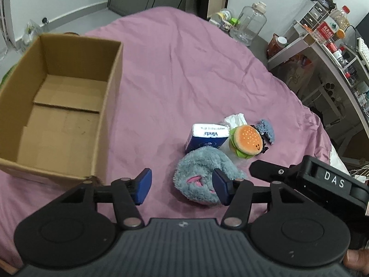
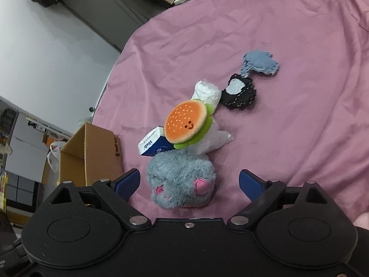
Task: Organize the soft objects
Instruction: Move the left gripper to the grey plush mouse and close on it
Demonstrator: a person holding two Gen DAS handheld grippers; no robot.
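Observation:
A fluffy grey plush with pink ears lies on the pink sheet. Behind it sit a blue Vinda tissue pack, a burger plush, a white wad in clear plastic, a black felt piece and a blue-grey fuzzy piece. My left gripper is open; its right pad overlaps the plush's near side and its left pad stands off over bare sheet. My right gripper is open and straddles the grey plush, neither pad pressing it.
An open cardboard box, nothing inside, stands on the sheet to the left and shows in the right wrist view as the box. Beyond the sheet's far edge are a clear jug and cluttered shelves. The right gripper's black housing is close by.

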